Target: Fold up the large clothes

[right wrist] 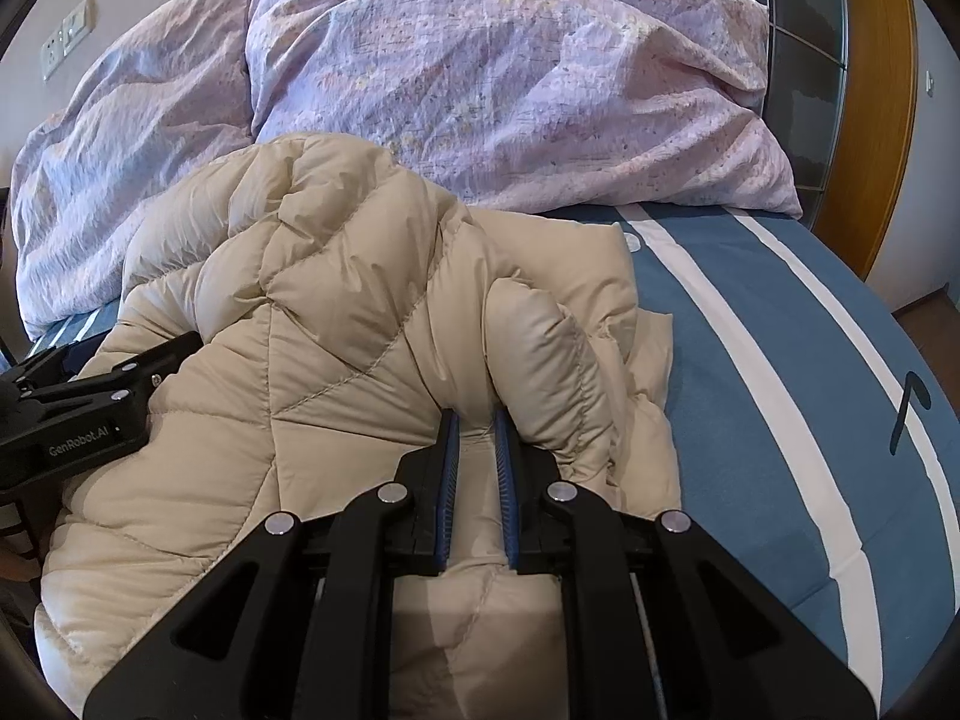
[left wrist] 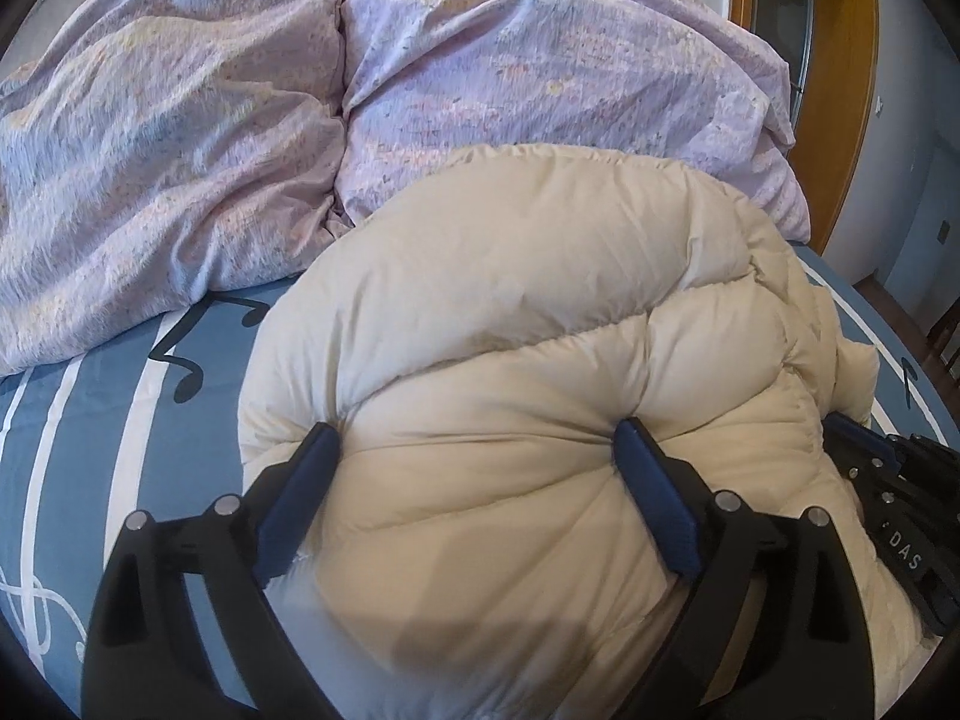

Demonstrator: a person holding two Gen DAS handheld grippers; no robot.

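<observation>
While the cream quilted puffer jacket (right wrist: 336,324) lies bunched on the blue bed sheet w/ white stripes (right wrist: 750,372), just in front of the rumpled lilac floral duvet (left wrist: 180,120), the two grippers differ. Left gripper (left wrist: 477,447) is spread wide, fingers pushed into the puffy fabric but not clamping it. Right gripper (right wrist: 477,420) is pressed nearly together, pinching a thin fold of jacket between its pads. Risks, as I judge them: down fill is springy, so any fold could puff back open once let go; slick shell could slide out of the right pinch if pulled hard. Left side is unheld, so a tug from the right alone would prob. drag the whole bundle across the sheet instead of folding it.
</observation>
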